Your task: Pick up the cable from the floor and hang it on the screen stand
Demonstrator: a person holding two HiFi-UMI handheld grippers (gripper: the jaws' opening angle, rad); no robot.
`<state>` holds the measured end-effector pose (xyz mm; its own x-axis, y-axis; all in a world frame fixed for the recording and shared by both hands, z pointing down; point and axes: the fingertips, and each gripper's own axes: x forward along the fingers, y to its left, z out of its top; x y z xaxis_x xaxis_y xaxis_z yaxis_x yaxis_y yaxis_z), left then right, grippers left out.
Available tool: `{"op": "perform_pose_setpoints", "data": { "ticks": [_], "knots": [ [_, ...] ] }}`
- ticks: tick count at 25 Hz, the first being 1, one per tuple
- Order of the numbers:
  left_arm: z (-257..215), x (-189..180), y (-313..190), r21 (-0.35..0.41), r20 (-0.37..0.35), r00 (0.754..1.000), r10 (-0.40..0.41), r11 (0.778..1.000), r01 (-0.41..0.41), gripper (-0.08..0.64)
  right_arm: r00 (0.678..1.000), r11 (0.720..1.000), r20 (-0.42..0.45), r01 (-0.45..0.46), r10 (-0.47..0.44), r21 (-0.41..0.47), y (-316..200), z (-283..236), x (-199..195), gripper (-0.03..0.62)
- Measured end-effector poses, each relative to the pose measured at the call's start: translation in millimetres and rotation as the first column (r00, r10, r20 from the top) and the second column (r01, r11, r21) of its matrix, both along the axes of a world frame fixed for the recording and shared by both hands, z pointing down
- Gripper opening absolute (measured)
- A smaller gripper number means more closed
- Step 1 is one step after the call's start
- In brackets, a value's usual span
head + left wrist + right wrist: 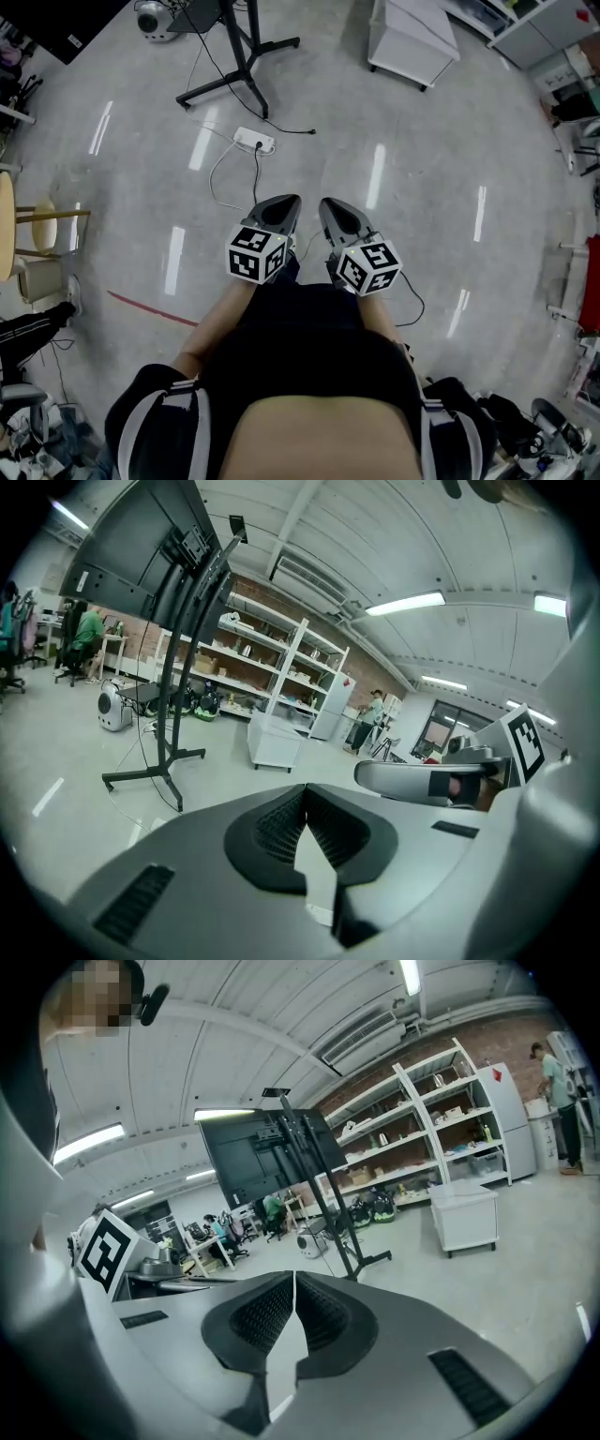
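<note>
A white power strip (255, 142) lies on the grey floor, and a thin black cable (256, 175) runs from it toward me and passes out of sight behind the grippers. More black cable (415, 302) loops on the floor to my right. The black screen stand (241, 58) stands at the far left; its post (171, 745) and screen (251, 1153) show in both gripper views. My left gripper (280, 204) and right gripper (335, 206) hang side by side in front of my body, well above the floor. Both are shut and hold nothing.
A white wheeled cabinet (412, 37) stands at the back right, with a round grey device (155, 19) by the stand. Wooden stools (42, 230) sit at the left. A red line (150, 309) marks the floor. Shelving (422, 1138) and distant people line the far wall.
</note>
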<state>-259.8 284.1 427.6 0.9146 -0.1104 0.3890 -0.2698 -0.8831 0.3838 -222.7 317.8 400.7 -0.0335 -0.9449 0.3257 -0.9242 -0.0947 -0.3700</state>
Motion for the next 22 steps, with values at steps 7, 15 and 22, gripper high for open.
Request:
{"op": "perform_pose_setpoints", "data": {
  "ticks": [7, 15, 22],
  "knots": [
    [1, 12, -34, 0.009, -0.007, 1.000, 0.022, 1.000, -0.022, 0.008, 1.000, 1.000, 0.001, -0.024, 0.024, 0.016, -36, -1, 19, 0.026],
    [1, 9, -53, -0.006, -0.017, 1.000, 0.012, 1.000, -0.012, 0.008, 0.998, 0.998, 0.001, -0.061, 0.061, 0.033, -55, -13, 33, 0.026],
    [-4, 14, -67, -0.011, -0.033, 0.999, 0.003, 1.000, -0.003, 0.008, 0.997, 0.997, -0.003, -0.074, 0.075, 0.026, -65, -13, 46, 0.026]
  ]
}}
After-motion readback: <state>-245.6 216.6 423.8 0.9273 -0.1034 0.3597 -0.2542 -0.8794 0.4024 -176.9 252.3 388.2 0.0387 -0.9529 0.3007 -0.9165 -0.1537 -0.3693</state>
